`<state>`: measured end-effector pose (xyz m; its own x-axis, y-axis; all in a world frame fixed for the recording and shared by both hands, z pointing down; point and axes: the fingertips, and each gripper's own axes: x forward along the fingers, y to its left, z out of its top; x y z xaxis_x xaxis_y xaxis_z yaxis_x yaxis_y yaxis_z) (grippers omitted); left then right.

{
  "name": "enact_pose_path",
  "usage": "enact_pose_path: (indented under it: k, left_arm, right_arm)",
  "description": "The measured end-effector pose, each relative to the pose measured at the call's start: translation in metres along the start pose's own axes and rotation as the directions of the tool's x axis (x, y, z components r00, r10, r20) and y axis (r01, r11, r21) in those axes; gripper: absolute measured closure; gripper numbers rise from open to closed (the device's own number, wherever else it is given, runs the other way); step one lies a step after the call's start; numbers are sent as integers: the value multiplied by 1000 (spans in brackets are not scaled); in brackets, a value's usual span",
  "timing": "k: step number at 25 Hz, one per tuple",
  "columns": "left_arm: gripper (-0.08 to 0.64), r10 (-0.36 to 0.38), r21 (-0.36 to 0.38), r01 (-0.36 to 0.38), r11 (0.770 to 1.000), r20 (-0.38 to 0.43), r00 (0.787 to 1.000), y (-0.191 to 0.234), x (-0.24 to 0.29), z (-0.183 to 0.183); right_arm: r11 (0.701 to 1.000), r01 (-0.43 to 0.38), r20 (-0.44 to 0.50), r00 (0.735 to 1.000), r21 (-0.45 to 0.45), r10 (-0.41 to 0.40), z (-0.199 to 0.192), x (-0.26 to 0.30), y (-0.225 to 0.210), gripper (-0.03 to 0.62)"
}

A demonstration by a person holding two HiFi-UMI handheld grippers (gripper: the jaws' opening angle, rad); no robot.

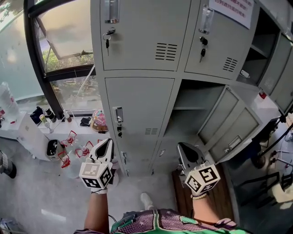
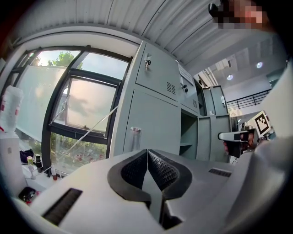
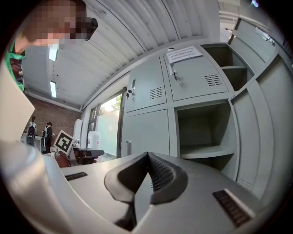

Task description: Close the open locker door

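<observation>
Grey lockers [image 1: 137,45] ahead; left gripper [image 1: 106,146] and right gripper [image 1: 185,151], clenched empty, sit short of the open door [image 1: 229,123], which may rebound if shoved.

lockers [image 1: 139,98]: grey painted metal, matt, smooth | open door [image 1: 231,121]: same matt grey metal | left claw [image 2: 147,153]: pale smooth plastic shell; pads [image 2: 162,170] black, ribbed, matt | notice [image 1: 231,9]: white paper | floor [image 1: 41,192]: grey, smooth, faint sheen | plank [image 1: 180,197]: brown wood
</observation>
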<state>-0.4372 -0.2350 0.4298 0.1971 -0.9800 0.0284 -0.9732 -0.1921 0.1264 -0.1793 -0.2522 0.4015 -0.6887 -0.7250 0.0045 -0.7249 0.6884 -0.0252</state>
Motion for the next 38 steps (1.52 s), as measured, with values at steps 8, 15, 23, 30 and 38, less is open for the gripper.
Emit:
enact_pose_path:
  k: [8,15,23,30,38]
  left_arm:
    - [537,-49,-36,49,998,12,999,-33,-36,-7]
    - [537,-77,-1,77,997,36,996,-78,-26,8]
    - [537,-134,16,133,991,98,986,-166,12,31]
    - [537,-238,53,235,971,63,969,-239,47,23]
    - [537,-300,105,299,949,1,954,-288,77,4]
  right_arm:
    - [999,39,4,999,-9,-39,6,-44,12,584]
    - [998,60,72,996,2,-60,20,-76,-26,584]
    - [999,24,157,987,-48,-16,54,-120,-76,584]
    - [997,-13,155,988,-82,26,54,-150,-105,339]
    - [990,129,205,972,-50,-116,54,-196,-171,258]
